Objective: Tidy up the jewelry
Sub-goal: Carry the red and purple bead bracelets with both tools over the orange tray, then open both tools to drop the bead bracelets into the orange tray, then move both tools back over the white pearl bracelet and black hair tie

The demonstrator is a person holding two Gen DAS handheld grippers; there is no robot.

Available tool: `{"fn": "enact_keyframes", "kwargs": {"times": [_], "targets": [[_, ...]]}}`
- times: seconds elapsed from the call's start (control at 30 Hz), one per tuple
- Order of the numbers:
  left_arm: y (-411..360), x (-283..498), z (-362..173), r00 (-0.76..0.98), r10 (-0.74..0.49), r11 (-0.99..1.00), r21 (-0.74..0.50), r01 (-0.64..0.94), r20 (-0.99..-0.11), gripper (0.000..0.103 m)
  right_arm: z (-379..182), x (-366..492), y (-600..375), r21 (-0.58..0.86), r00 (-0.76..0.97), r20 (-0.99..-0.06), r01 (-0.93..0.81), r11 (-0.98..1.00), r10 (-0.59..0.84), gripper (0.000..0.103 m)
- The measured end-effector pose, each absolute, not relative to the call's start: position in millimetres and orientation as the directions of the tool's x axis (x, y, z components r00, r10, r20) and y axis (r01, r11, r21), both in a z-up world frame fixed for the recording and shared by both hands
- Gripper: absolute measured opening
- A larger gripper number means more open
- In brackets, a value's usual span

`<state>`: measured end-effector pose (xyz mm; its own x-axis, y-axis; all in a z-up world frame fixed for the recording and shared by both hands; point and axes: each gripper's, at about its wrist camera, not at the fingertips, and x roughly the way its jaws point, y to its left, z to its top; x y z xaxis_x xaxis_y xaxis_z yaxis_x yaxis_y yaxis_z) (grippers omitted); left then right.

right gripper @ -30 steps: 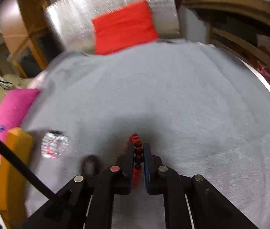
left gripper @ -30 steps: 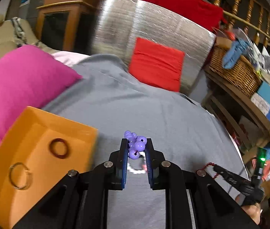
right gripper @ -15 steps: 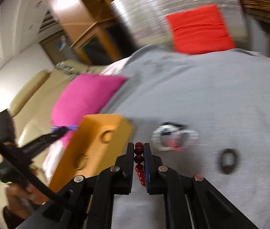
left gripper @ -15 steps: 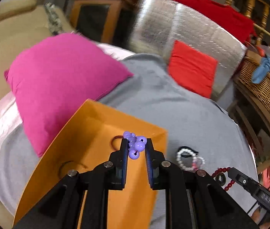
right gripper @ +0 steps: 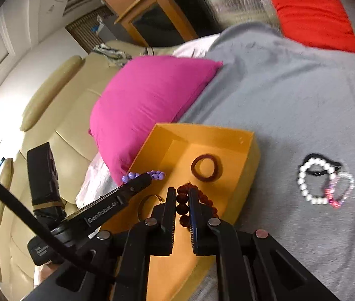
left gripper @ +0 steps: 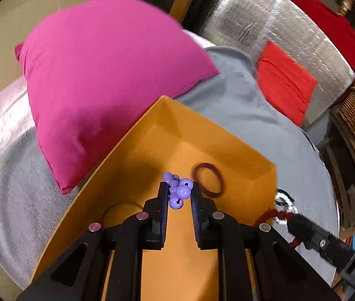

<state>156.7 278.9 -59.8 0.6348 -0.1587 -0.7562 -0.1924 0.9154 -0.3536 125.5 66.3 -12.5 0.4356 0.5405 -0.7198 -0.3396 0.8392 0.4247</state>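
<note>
My left gripper (left gripper: 178, 195) is shut on a purple bead bracelet (left gripper: 178, 188) and holds it over the open orange box (left gripper: 240, 145). It also shows in the right wrist view (right gripper: 150, 175). My right gripper (right gripper: 183, 198) is shut on a dark red bead bracelet (right gripper: 181, 199) above the orange box's (right gripper: 202, 128) near part. A dark red bangle (right gripper: 206, 167) and a thin gold ring (right gripper: 147, 202) lie in the box. The bangle shows in the left wrist view (left gripper: 208, 179).
A white bead bracelet (right gripper: 307, 183), a pink one (right gripper: 340, 190) and a black band (right gripper: 320, 160) lie on the grey cloth (right gripper: 302, 100) right of the box. A pink pillow (left gripper: 102, 75) lies left of the box. A red cushion (left gripper: 285, 80) stands behind.
Both grippers have swung left from over the grey cloth to over the orange box, each still holding its bracelet.
</note>
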Motion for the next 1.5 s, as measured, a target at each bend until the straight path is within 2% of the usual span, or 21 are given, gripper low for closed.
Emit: {"fn": "enact_keyframes", "kwargs": {"times": [0.33,0.43,0.5,0.53,0.57,0.67,0.87,1.0,1.27,1.5], "targets": [[285.0,183.7,-86.5,0.560,-0.167,0.915,-0.339,-0.219,-0.811,0.018,-42.1,150.1,104.2,0.388,0.356,-0.783,-0.361,0.848,0.510,0.010],[286.5,186.8,-89.5,0.542,-0.154,0.915,-0.327,-0.237,-0.826,0.021,-48.7,155.1,110.4,0.380,0.340,-0.798,-0.356,0.854,0.497,0.014],[288.0,183.9,-86.8,0.543,-0.140,0.916,-0.317,-0.247,-0.828,0.039,-50.3,157.1,109.8,0.404,0.330,-0.792,-0.346,0.846,0.514,0.014],[288.2,182.0,-85.0,0.548,-0.134,0.915,-0.316,-0.252,-0.826,0.043,-49.8,157.8,110.1,0.409,0.326,-0.792,-0.344,0.845,0.516,0.017],[290.0,178.1,-80.2,0.564,-0.126,0.912,-0.319,-0.258,-0.816,0.045,-48.4,157.0,108.2,0.418,0.322,-0.788,-0.345,0.840,0.525,0.019],[291.5,170.2,-69.2,0.599,-0.124,0.909,-0.332,-0.251,-0.791,0.047,-36.0,148.8,95.6,0.392,0.394,-0.764,-0.345,0.853,0.511,0.019],[275.9,156.8,-47.5,0.648,-0.133,0.922,-0.334,-0.198,-0.750,0.049,-1.2,127.7,32.4,0.378,0.539,-0.690,-0.302,0.875,0.483,0.019],[253.2,149.9,-30.4,0.691,-0.149,0.939,-0.320,-0.125,-0.708,0.049,9.6,111.2,-32.8,0.362,0.619,-0.667,-0.217,0.907,0.414,0.019],[193.6,147.4,-5.6,0.743,-0.174,0.961,-0.275,-0.014,-0.646,0.050,-21.5,86.4,-152.2,0.424,0.645,-0.693,0.001,0.906,0.323,0.019],[132.3,152.2,-8.5,0.732,-0.191,0.980,-0.174,0.101,-0.654,0.050,-52.0,78.4,-216.7,0.486,0.652,-0.692,0.104,0.868,0.309,0.020]]}}
